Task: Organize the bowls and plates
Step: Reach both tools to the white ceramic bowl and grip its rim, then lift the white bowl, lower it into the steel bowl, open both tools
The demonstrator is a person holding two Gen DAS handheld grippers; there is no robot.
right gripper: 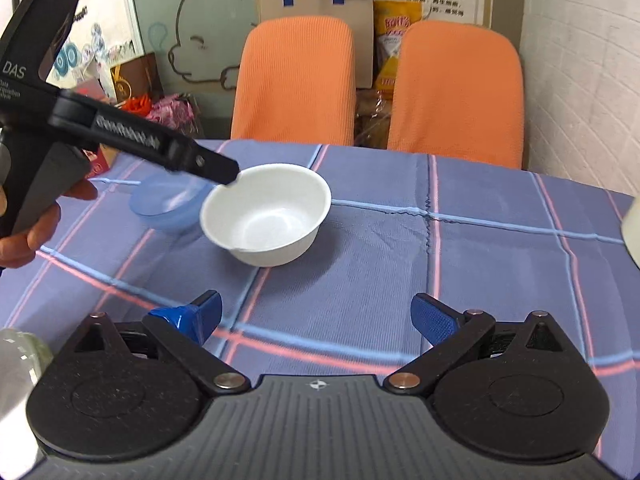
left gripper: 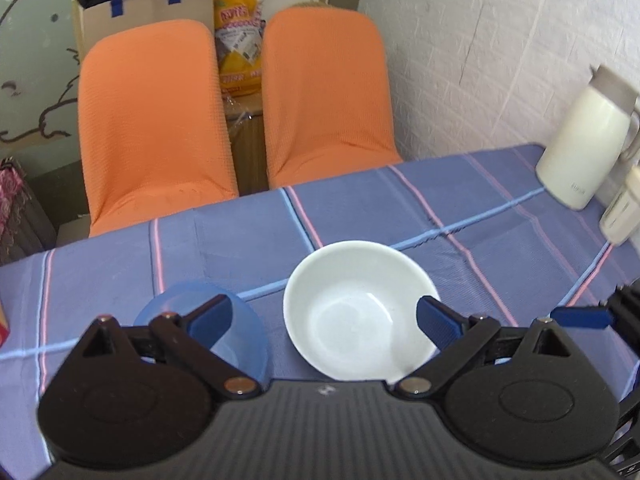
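A white bowl [left gripper: 352, 304] sits on the blue plaid tablecloth [left gripper: 500, 216], slightly tilted, between the spread fingers of my left gripper [left gripper: 324, 320], which is open. Its right finger overlaps the bowl's right rim. A translucent blue bowl [left gripper: 192, 304] lies just left of the white one, partly behind the left finger. In the right wrist view, the white bowl [right gripper: 268, 216] and blue bowl [right gripper: 164, 204] lie ahead and to the left. One left-gripper finger [right gripper: 216, 168] reaches the white bowl's far-left rim. My right gripper [right gripper: 320, 314] hovers open and empty above the cloth.
Two orange chairs [left gripper: 156, 120] [left gripper: 324, 92] stand at the table's far edge. A cream thermos jug [left gripper: 580, 140] and a white object [left gripper: 620, 216] stand at the right by the wall. A glass jar [right gripper: 20, 356] is at my near left. A hand [right gripper: 28, 236] holds the left gripper.
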